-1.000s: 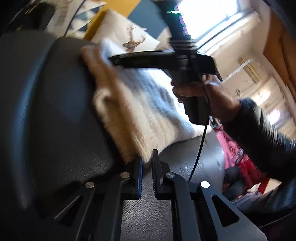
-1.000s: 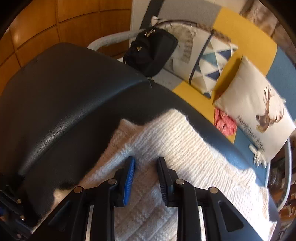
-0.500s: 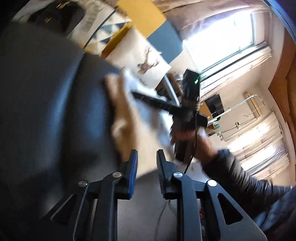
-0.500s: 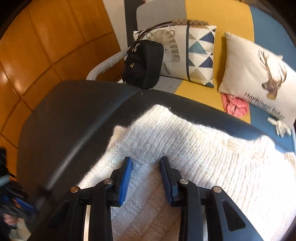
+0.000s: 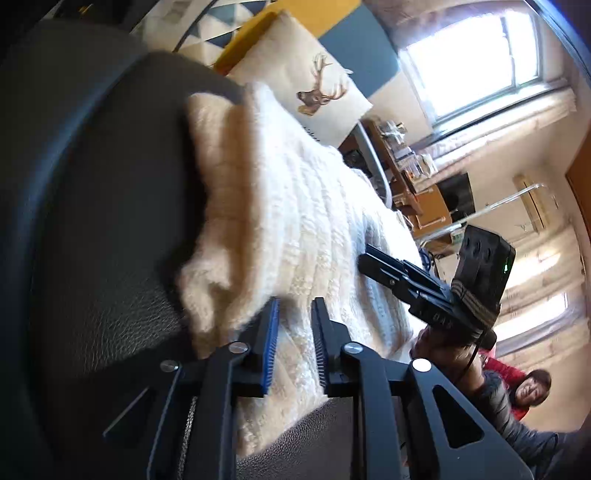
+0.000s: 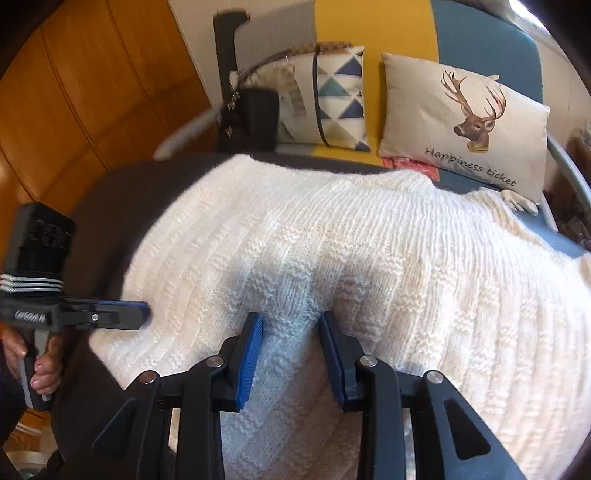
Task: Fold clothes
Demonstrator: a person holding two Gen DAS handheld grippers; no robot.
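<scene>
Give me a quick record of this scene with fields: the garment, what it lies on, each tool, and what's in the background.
garment: white knit sweater, spread flat, one edge doubled over in the left wrist view
surface: dark leather seat
left tool: open, fingers over the sweater's edge
right tool: open, fingers on the sweater's middle
background: deer pillow, triangle pillow, black bag on a sofa

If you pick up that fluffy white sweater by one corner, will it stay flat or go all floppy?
Probably floppy: the white knit sweater already drapes and bunches over the dark leather seat. Its thick, fuzzy knit likely grips the right tool rather than slipping. It looks bulky, so the rest would probably sag and drag.
</scene>
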